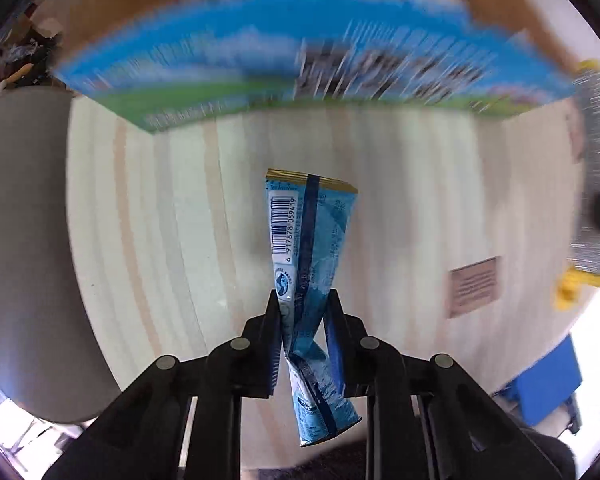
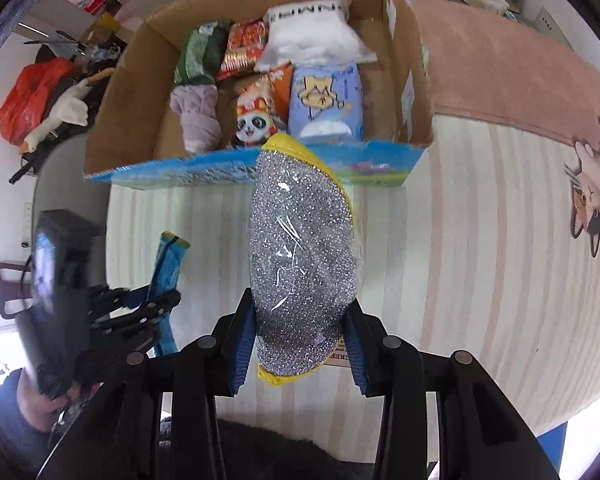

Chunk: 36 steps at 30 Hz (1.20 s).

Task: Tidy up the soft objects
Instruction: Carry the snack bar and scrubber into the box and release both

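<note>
- My left gripper (image 1: pixel 305 300) is clamped on a blue sachet (image 1: pixel 310 240); the packet is twisted between the fingers, its gold-edged end and barcode sticking out ahead, its other end hanging back toward me.
- The sachet is held up off the striped cloth (image 1: pixel 180 220), in front of the box's blue printed wall (image 1: pixel 260 64), which is blurred in the left view.
- My right gripper (image 2: pixel 302 308) is squeezed onto a silver glittery pad (image 2: pixel 304 248) with yellow trim, sealed in clear film. It points forward, its tip overlapping the box's near wall in the right view.
- The cardboard box (image 2: pixel 140 80) sits open on the table, just ahead of both grippers.
- Inside it lie a white pack (image 2: pixel 312 36), a pale-blue cat pack (image 2: pixel 326 100), a panda packet (image 2: pixel 256 116), a red packet (image 2: pixel 242 46), a green roll (image 2: pixel 200 54) and a grey roll (image 2: pixel 196 116).
- In the right view, my left gripper with the sachet shows low on the left, well apart from the pad.
- A pink mat (image 2: pixel 500 64) with a cat print lies to the right of the box.
</note>
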Tool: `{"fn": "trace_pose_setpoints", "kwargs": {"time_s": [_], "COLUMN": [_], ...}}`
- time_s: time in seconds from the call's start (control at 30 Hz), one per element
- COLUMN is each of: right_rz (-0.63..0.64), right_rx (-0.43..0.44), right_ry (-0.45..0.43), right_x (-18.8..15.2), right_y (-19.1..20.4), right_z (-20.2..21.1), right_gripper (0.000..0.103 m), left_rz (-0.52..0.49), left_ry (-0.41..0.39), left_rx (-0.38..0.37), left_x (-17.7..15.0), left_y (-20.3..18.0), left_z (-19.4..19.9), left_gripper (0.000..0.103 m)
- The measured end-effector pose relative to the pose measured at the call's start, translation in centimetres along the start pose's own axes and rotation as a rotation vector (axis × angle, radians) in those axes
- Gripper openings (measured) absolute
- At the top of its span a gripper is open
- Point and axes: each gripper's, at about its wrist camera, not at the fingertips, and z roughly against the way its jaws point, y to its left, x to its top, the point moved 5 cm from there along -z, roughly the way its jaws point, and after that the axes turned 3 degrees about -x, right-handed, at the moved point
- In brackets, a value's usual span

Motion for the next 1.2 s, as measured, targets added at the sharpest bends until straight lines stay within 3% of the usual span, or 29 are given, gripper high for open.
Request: {"fn": "trace_pose_setpoints", "kwargs": {"time_s": [0.1,0.23,0.3,0.4,0.5,0.67,1.0,1.1,1.13,1.17,1.2], "right_rz": [0.002,0.018,0.023,0.036,0.061,0.096,0.105,0.080,0.071,0.071,0.068], "right_rx": [0.026,0.015,-0.033,-0.099,-0.180,-0.289,-0.468,-0.456,-0.451,-0.430,-0.404], "right_ry": [-0.028,-0.090,-0.118,-0.128,-0.109,-0.043,0.082,0.112,0.108,0.105,0.103], "right_x": [0.5,2.9,4.9,8.2,11.7,16.5,22.1,23.0,23.2,23.2,23.3], "right_y": [0.0,-0.1,-0.6,-1.0,-0.9,-0.7,-1.9,-2.2,-2.2,-2.0,-1.8], "right_z": [2.2,5.6,7.2,8.0,7.5,4.2,-3.7,-5.1,-5.1,-5.1,-5.1], "right_gripper": [0.042,0.042,0.043,0.042,0.043,0.043,0.045,0.054,0.059,0.071,0.078], "left_rz": [0.011,-0.011,-0.026,-0.034,-0.028,-0.020,0.054,0.089,0.095,0.095,0.097], "left_ry": [-0.110,-0.233,-0.284,-0.312,-0.286,-0.174,0.003,0.019,0.012,0.002,-0.007], "left_rx": [-0.057,-0.075,-0.049,0.027,0.106,0.155,0.165,0.104,0.094,0.081,0.078], "left_x": [1.1,4.2,7.2,11.5,15.7,20.3,23.8,24.0,24.1,24.2,24.2], "left_y": [-1.2,-2.2,-2.0,-0.6,1.4,3.7,6.2,6.5,6.6,6.5,6.5], "left_z": [6.1,12.6,15.6,17.2,16.7,11.9,4.8,4.4,4.6,4.8,5.0], "left_gripper": [0.017,0.017,0.017,0.017,0.017,0.017,0.022,0.033,0.042,0.047,0.060]}}
